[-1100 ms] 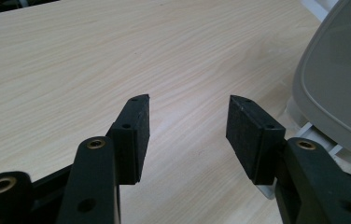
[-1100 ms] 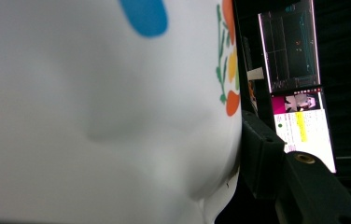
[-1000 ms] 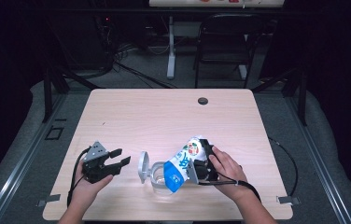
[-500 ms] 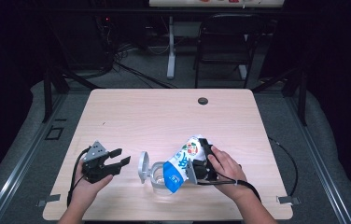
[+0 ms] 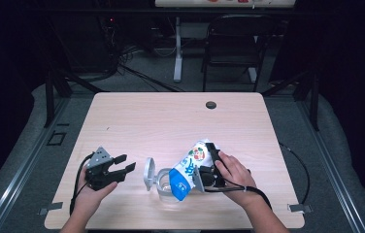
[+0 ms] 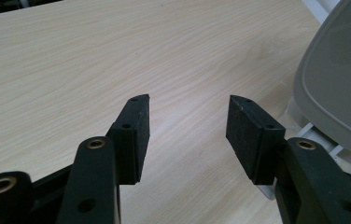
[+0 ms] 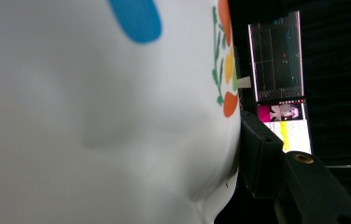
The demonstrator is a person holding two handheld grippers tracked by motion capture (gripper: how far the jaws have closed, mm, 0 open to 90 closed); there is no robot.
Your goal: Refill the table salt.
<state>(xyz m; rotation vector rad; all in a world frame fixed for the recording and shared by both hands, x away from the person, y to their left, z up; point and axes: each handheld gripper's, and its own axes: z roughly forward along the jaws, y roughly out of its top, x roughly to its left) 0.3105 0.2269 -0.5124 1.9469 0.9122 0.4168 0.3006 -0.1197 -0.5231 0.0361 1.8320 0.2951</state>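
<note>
A white pouch with blue and orange print (image 5: 186, 171) is pinched in the right gripper (image 5: 205, 167) jaws, tilted mouth-down over a clear lidded plastic container (image 5: 162, 182) near the pale wooden surface's (image 5: 171, 121) front edge. Pouring is judged underway; emptying and lid closure remain. The left gripper (image 5: 124, 164) rests beside it, jaws spread and empty.

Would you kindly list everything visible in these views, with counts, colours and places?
table: one, light wood, centre of the high view.
bag: one, white and blue with coloured print, tilted over the container, held in the right gripper.
container: one, clear, near table edge, beside the bag's mouth.
lid: one, grey, standing open at the container's left side.
grommet: one, dark, far table edge.
chair: one, black, behind the table.
left gripper: one, black, jaws open, nothing between them, left of the lid.
right gripper: one, black, clamped on the bag.
hands: two, near edge.
</note>
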